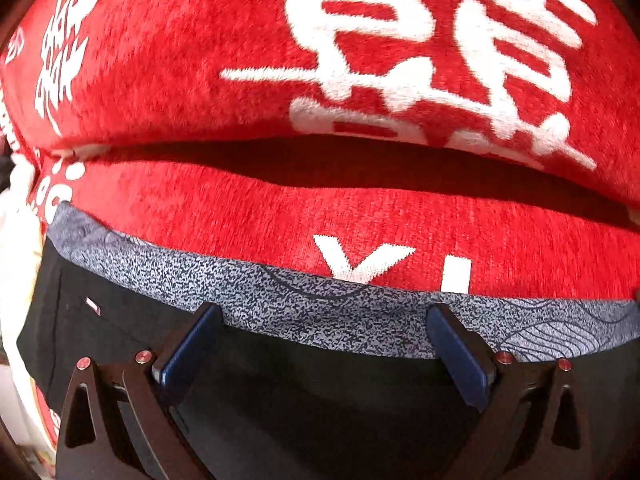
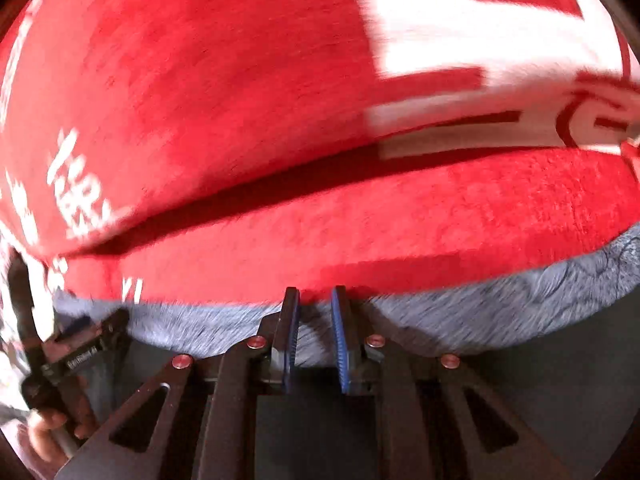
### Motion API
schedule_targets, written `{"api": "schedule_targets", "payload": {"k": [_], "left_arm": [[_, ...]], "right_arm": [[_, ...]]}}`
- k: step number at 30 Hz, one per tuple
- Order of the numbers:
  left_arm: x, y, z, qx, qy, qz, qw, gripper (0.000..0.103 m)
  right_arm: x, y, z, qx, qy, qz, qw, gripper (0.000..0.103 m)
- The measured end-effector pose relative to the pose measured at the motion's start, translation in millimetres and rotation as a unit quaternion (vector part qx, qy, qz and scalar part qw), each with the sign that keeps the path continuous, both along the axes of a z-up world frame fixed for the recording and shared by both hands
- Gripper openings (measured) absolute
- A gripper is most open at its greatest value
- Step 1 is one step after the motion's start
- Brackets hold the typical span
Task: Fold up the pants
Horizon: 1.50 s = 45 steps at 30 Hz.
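The pants are black [image 1: 320,408] with a grey speckled waistband [image 1: 304,300] that runs across the left wrist view just beyond the fingertips. They lie on a red blanket. My left gripper [image 1: 328,344] hangs over the waistband, open wide, with nothing between its blue pads [image 1: 192,348]. In the right wrist view the same waistband [image 2: 500,312] is streaked with motion blur. My right gripper [image 2: 316,332] is over it with its jaws a narrow gap apart, and the cloth only shows through that gap.
A red fleece blanket [image 1: 180,80] with large white characters covers the surface and has a raised fold with a dark crease [image 1: 360,168]. In the right wrist view a person's hand [image 2: 44,432] holds the left tool at the lower left. White items [image 1: 16,240] lie at the left edge.
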<state>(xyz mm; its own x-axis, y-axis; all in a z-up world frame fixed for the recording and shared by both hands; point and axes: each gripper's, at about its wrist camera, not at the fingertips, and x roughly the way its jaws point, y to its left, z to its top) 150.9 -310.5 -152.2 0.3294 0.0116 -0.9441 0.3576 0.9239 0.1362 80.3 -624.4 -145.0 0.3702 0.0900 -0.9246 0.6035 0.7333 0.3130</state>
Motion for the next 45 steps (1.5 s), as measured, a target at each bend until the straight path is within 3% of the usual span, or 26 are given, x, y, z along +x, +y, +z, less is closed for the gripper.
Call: {"api": "schedule_targets", "payload": {"k": [4, 6, 8, 12, 14, 17, 19, 21, 25, 30, 34, 38, 40, 45], "left_arm": [[-3.7, -8.7, 4.9, 0.034, -0.019, -0.028, 0.9988, 0.103], [-6.8, -13.1, 13.3, 0.042, -0.023, -0.048, 0.9977, 0.103], [-16.5, -16.3, 27.7, 0.035, -0.023, -0.065, 0.9970, 0.103], [-46.3, -21.0, 50.5, 0.021, -0.018, -0.102, 0.9944, 0.103], [-61.7, -21.8, 46.7, 0.026, -0.006, -0.115, 0.9930, 0.103], [-80.1, -17.9, 26.3, 0.054, 0.015, -0.125, 0.9906, 0.103], [-86.9, -14.7, 22.8, 0.047, -0.005, -0.113, 0.9925, 0.103], [-88.2, -15.3, 23.7, 0.051, -0.011, -0.111, 0.9924, 0.103], [-92.9, -24.1, 31.4, 0.060, -0.003, -0.111, 0.9921, 0.103], [-102.3, -17.6, 46.8, 0.064, -0.001, -0.106, 0.9922, 0.103], [-113.4, -4.4, 39.8, 0.075, 0.012, -0.111, 0.9909, 0.103], [-119.0, 3.1, 34.2, 0.068, 0.003, -0.103, 0.9923, 0.103], [-116.6, 1.5, 33.5, 0.073, 0.010, -0.102, 0.9921, 0.103], [-109.1, 5.4, 29.8, 0.063, 0.027, -0.089, 0.9936, 0.103]], "right_arm": [[-33.6, -23.2, 19.1, -0.011, 0.009, -0.044, 0.999, 0.018], [-52.5, -24.9, 32.3, -0.031, 0.012, -0.049, 0.998, 0.025], [-82.5, -28.0, 45.7, -0.059, 0.022, -0.054, 0.997, 0.030], [-140.2, -43.0, 44.9, -0.060, 0.060, -0.094, 0.992, 0.034], [-167.6, -53.3, 34.1, -0.060, 0.089, -0.122, 0.987, 0.033], [-190.9, -57.4, 42.9, -0.044, 0.072, -0.168, 0.982, 0.034], [-199.2, -51.2, 49.8, -0.030, 0.069, -0.180, 0.981, 0.039], [-202.5, -32.4, 53.7, -0.002, 0.050, -0.180, 0.982, 0.044], [-192.1, 18.3, 50.1, 0.038, 0.042, -0.125, 0.991, 0.045], [-169.0, 65.1, 51.4, 0.052, 0.025, -0.076, 0.995, 0.045], [-150.8, 77.5, 52.7, 0.051, 0.011, -0.059, 0.997, 0.045], [-141.3, 83.2, 40.9, 0.034, 0.047, -0.028, 0.998, 0.046], [-139.2, 84.9, 40.7, 0.032, 0.041, -0.028, 0.998, 0.047], [-149.1, 91.8, 40.0, 0.065, 0.064, -0.037, 0.995, 0.050]]}}
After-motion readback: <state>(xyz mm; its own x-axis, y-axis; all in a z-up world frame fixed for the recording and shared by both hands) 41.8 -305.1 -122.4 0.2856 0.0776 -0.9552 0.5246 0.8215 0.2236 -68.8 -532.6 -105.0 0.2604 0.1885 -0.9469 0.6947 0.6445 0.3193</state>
